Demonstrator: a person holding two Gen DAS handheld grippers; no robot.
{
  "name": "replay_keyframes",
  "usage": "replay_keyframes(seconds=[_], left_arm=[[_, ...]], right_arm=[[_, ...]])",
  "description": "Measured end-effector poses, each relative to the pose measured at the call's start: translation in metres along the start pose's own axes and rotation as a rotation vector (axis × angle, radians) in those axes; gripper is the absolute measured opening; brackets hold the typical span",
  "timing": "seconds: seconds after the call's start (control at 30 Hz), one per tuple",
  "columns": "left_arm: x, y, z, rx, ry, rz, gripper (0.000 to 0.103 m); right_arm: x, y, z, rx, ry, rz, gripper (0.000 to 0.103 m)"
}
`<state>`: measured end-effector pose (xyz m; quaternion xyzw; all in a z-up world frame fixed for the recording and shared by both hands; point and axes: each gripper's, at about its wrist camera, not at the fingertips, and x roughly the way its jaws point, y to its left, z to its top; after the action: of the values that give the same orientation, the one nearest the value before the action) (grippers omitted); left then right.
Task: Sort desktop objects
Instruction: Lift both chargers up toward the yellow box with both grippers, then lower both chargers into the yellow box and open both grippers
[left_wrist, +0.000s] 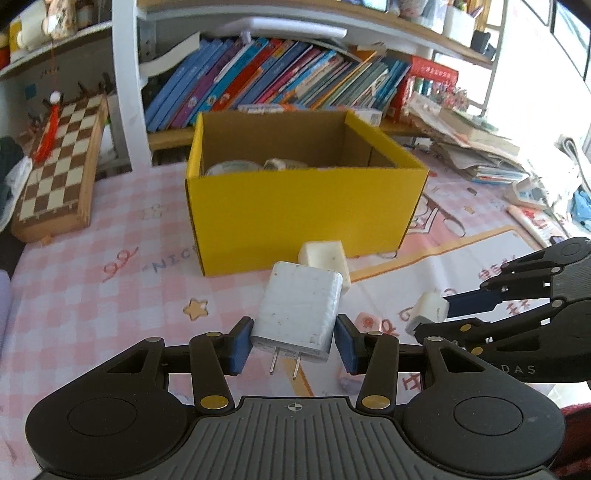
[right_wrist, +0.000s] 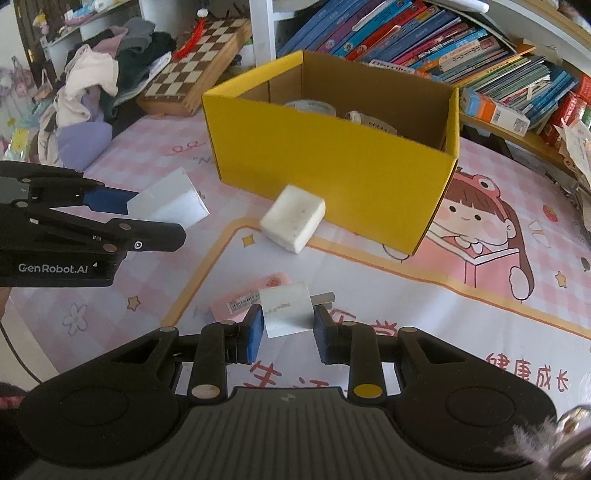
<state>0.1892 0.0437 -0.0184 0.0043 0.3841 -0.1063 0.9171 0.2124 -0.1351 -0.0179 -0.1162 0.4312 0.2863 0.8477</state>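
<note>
Left wrist view: the left gripper (left_wrist: 293, 345) is clamped on a white two-prong charger (left_wrist: 298, 308), blue pads pressing both its sides, prongs pointing back toward the camera. The charger is raised off the pink checked tablecloth (left_wrist: 110, 295). Directly ahead of the fingers lies a white eraser block (left_wrist: 325, 256), touching or just short of the front wall of the open yellow cardboard box (left_wrist: 295, 214); which, cannot be told. To the right, the right gripper (left_wrist: 432, 319) grips a small white adapter (left_wrist: 428, 308). A folded chessboard (left_wrist: 59, 166) lies far left; books (left_wrist: 277, 74) stand behind the box.

Right wrist view: the right gripper (right_wrist: 288, 328) is clenched on the small white adapter (right_wrist: 286, 308), its grey metal end (right_wrist: 325, 297) projecting right. Beneath it lies a pink barcoded card (right_wrist: 240, 301). Ahead sits the eraser block (right_wrist: 293, 223) against the yellow box (right_wrist: 332, 162), which holds a tape roll (right_wrist: 314, 106). Left of the fingers, the left gripper (right_wrist: 147, 218) carries the charger (right_wrist: 166, 203).
</note>
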Motion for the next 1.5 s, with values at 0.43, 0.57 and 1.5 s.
replay_keyframes(seconds=[0.43,0.57,1.5], left_arm=[[-0.021,-0.014,0.037,0.09,-0.125,-0.033,0.046],[-0.022,-0.015,0.045,0.101,-0.142,-0.031,0.046],[0.028,-0.013,0.115,0.095,-0.181,0.07,0.046]], right_arm=[[-0.029,-0.002,0.039,-0.044,-0.099,0.003,0.027],[-0.03,-0.006,0.048,-0.06,-0.112,-0.001,0.027],[-0.001,-0.082,0.152,-0.207,-0.201,-0.032,0.027]])
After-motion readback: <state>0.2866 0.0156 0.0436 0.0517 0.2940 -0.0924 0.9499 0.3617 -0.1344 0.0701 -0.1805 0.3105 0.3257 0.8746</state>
